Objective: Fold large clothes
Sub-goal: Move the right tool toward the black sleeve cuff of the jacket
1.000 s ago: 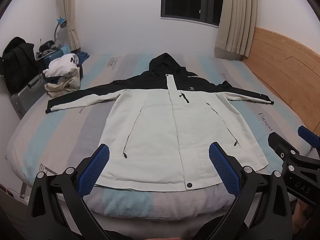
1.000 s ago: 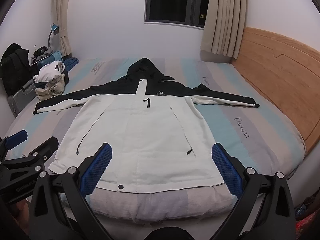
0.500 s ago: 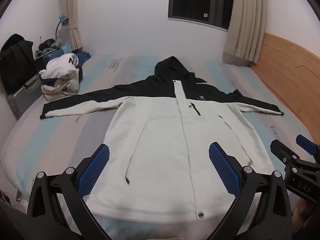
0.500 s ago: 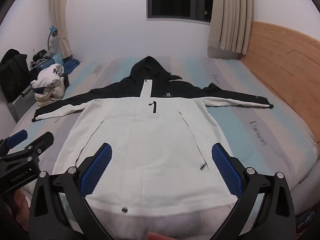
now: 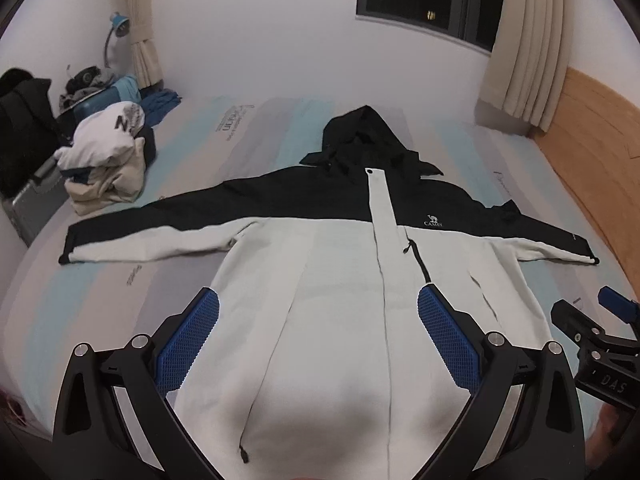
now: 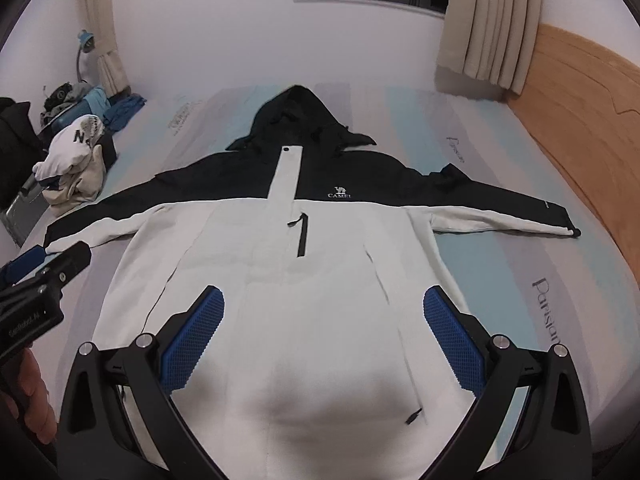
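Jacket point(image 5: 332, 300) lies flat on the bed point(image 5: 256, 128), front side up, zipped shut. Its hood point(image 5: 360, 136) points to 12 o'clock, and its sleeves stretch out toward 9 and 3 o'clock. I think it is spread like this so each part is easy to reach and fold. The top is black and the rest is white, with a small camel logo on the chest. It looks smooth, with few wrinkles.

Both tools hang over the white lower part. The left gripper point(image 5: 318, 344) has its blue pads spread wide and holds nothing. The right gripper point(image 6: 322, 340) is spread wide too, with nothing in it. No fold is made yet. A pile of clothes point(image 5: 106, 156) sits at 10 o'clock.
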Available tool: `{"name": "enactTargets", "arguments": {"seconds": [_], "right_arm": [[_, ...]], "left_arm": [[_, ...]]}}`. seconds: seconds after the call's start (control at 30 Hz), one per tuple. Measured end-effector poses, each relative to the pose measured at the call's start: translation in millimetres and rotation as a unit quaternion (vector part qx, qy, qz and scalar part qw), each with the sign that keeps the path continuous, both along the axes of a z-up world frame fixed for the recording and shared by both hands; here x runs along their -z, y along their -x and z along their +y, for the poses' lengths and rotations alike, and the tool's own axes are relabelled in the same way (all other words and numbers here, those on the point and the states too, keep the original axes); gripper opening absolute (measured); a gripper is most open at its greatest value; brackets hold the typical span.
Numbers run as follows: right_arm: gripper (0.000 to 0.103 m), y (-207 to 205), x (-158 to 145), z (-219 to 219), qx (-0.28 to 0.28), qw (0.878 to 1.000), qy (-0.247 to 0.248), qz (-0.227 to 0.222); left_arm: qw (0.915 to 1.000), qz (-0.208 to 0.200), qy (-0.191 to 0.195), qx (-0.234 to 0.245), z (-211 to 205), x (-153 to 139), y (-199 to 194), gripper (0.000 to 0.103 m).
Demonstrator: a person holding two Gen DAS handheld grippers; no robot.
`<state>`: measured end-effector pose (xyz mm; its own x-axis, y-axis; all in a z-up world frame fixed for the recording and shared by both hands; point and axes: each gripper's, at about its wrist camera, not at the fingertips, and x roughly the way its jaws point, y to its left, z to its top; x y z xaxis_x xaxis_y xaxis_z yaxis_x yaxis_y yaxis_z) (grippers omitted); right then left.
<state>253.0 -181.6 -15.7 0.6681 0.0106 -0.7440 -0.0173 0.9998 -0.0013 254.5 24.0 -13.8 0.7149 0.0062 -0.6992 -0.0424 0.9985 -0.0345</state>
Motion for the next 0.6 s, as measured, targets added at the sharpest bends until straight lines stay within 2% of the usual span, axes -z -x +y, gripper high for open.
{"name": "enactTargets", "arguments": {"seconds": [0.13,0.27,0.4,0.6], "right_arm": [[0.096,-29.6,-14.0,-6.9,-0.004,1.0,0.0,0.012],[0.096,-63.7,-14.4,-7.0,-0.015,1.0,0.012,0.022],[0.096,-103.1,-3.3,-4.6,-0.014,0.999,0.013,0.027],[0.096,-165.3,26.9,1.7,0.001,0.999,0.012,0.041]], "left_arm": [[0.9996,0.013,-0.025,-0.005,-12.9,-13.0,-32.1,0.097],[0.9989,0.011,-0.046,0.004,-20.9,-14.6,-62.7,0.097],[0.9989,0.028,-0.034,0.016,-18.5,-4.6,-100.5,0.097],[0.9973,0.059,-0.019,0.04,-10.7,26.3,-165.8,0.097]]}}
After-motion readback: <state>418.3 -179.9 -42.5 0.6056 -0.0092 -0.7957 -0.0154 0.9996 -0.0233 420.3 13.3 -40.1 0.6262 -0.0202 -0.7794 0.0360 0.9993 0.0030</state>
